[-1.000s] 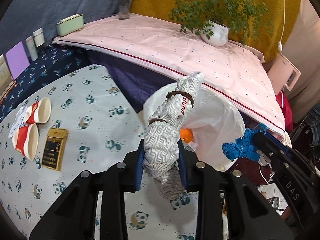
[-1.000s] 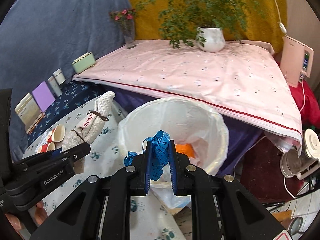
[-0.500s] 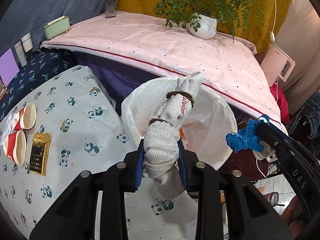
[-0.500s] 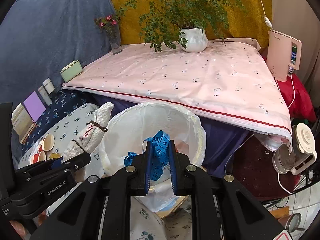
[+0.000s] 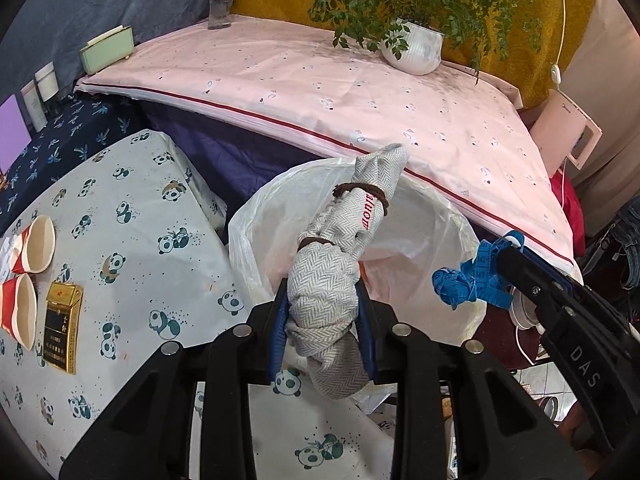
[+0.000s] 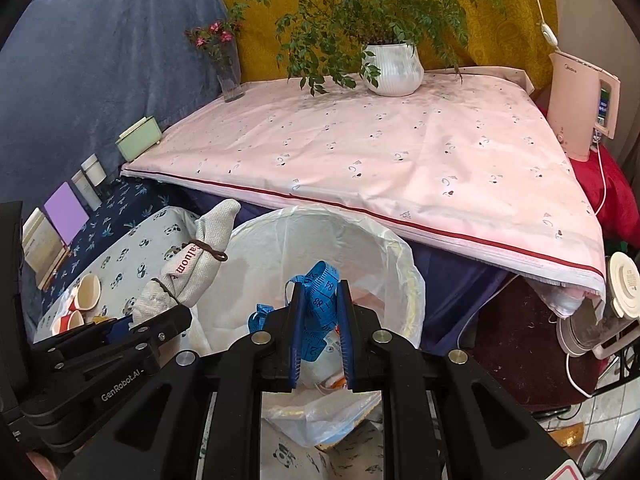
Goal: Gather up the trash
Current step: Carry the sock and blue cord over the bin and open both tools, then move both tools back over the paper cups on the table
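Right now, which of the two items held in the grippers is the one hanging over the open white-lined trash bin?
The bunched blue measuring tape in the right gripper: the white-lined bin opens below it. The rolled grey herringbone cloth in the left gripper hangs at the bin's left rim.

I am reading "GenRobot.AI" on the left gripper [image 6: 156,322] beside my right jaws, "DAS" on the right gripper [image 5: 506,258], and numerals on the blue tape measure [image 6: 318,304] clamped between the jaws.
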A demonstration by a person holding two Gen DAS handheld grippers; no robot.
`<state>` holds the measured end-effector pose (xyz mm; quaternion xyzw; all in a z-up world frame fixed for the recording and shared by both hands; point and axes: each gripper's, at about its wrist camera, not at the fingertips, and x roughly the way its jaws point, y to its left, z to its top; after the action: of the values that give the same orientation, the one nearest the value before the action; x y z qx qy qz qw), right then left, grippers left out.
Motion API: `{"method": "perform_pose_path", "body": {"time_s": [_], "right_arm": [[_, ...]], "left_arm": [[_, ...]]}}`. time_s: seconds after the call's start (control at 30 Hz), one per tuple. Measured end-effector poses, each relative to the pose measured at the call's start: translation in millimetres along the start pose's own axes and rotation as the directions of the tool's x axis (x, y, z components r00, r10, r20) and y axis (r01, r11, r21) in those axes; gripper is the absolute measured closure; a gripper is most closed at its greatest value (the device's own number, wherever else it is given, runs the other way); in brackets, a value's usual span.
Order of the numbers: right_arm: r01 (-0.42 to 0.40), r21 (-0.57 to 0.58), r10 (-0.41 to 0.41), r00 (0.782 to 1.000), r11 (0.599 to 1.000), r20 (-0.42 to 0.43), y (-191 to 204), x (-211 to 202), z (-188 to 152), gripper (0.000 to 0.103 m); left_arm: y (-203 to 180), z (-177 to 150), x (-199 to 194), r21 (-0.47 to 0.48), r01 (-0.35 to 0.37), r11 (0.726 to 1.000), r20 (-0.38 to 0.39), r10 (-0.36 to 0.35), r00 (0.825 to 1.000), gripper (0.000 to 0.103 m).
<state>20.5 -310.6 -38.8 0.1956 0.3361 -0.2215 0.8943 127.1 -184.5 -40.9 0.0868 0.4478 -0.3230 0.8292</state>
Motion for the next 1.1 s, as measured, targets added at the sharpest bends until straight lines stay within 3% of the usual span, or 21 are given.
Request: {"method": "perform_pose_path", "body": {"time_s": [0.23, 0.37, 0.43, 0.67, 0.73, 1.1], "right_arm": [[-0.002, 0.016, 0.002, 1.0, 1.0, -0.009, 4.8, 14.2, 4.3, 0.086], [-0.003, 0.023, 0.003, 1.0, 1.0, -0.004, 6.5, 14.1, 7.6, 0.079], [-0.001, 0.024, 0.001, 1.0, 1.0, 0.001, 7.0, 13.1, 9.2, 0.074], [-0.021, 0.028, 0.02, 1.0, 0.999, 0.012, 14.8, 5.8, 10.5, 0.062], [-0.028, 0.014, 0.028, 1.0, 0.999, 0.012, 21.6, 3.5, 9.5, 0.062], [-0.105, -0.075, 0.106, 0.994, 0.992, 0.009, 81.2, -3.0, -0.9, 0.056]], "left_arm": [[11.5, 5.9, 10.0, -0.03, -0.012, 0.999, -0.005, 0.012, 1.0, 0.07], [15.9, 9.0, 8.5, -0.044, -0.027, 0.999, 0.01, 0.027, 1.0, 0.05], [18.7, 10.4, 4.9, -0.048, -0.032, 0.998, 0.023, 0.033, 0.999, 0.047], [33.5, 6.7, -5.4, -0.071, -0.045, 0.996, 0.035, 0.047, 0.998, 0.042], [41.8, 3.7, -10.9, -0.09, -0.051, 0.995, 0.043, 0.055, 0.998, 0.038], [103.0, -17.0, -41.0, -0.182, -0.136, 0.974, 0.065, 0.15, 0.987, 0.034]]}}
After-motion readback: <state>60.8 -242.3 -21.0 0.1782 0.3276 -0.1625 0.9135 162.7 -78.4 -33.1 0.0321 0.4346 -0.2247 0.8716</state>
